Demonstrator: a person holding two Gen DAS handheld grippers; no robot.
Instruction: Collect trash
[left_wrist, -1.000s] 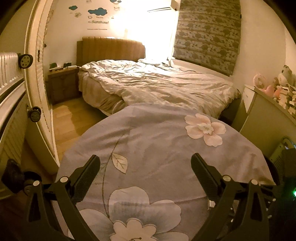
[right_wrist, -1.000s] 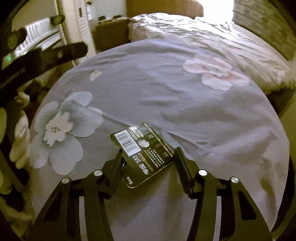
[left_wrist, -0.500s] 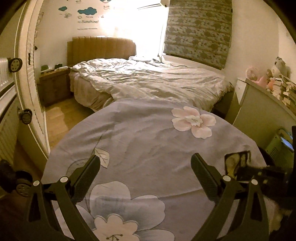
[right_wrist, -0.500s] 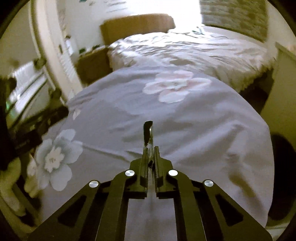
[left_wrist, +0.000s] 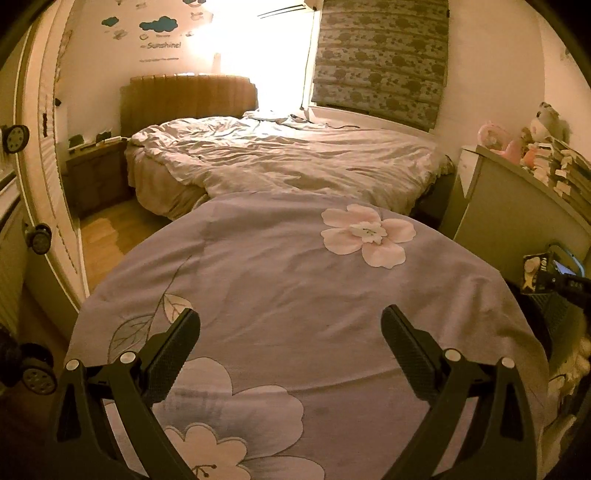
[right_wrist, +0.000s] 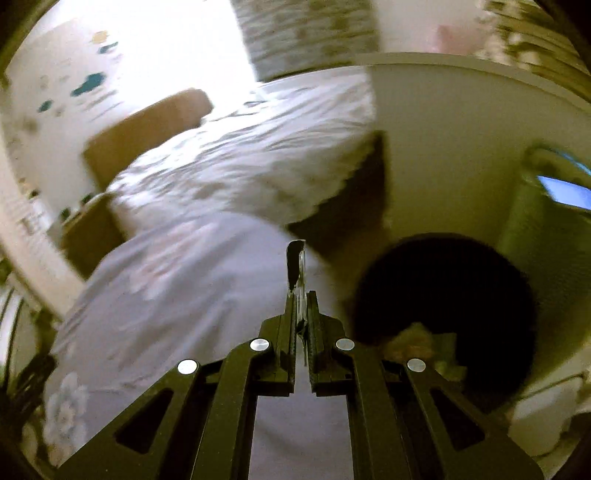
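My right gripper (right_wrist: 302, 295) is shut on a flat black battery card (right_wrist: 295, 264), held edge-on and sticking up past the fingertips. It hangs over the right edge of the flowered purple cloth (right_wrist: 177, 280), close to a round dark bin (right_wrist: 447, 295) on the floor with crumpled scraps inside. In the left wrist view the same card (left_wrist: 533, 271) shows at the far right, clamped in the right gripper (left_wrist: 550, 282) beyond the cloth's edge. My left gripper (left_wrist: 290, 332) stands open above the flowered cloth (left_wrist: 288, 295) with nothing between its fingers.
A bed with rumpled white bedding (left_wrist: 288, 162) lies beyond the cloth. A pale cabinet (left_wrist: 517, 221) topped with books and soft toys stands on the right. A wardrobe door (left_wrist: 40, 147) and wooden floor (left_wrist: 107, 232) are on the left.
The right gripper closed on the card lying on the cloth, lifted it, turned it on edge and carried it right toward the dark bin. The left gripper drifted slightly and stayed open.
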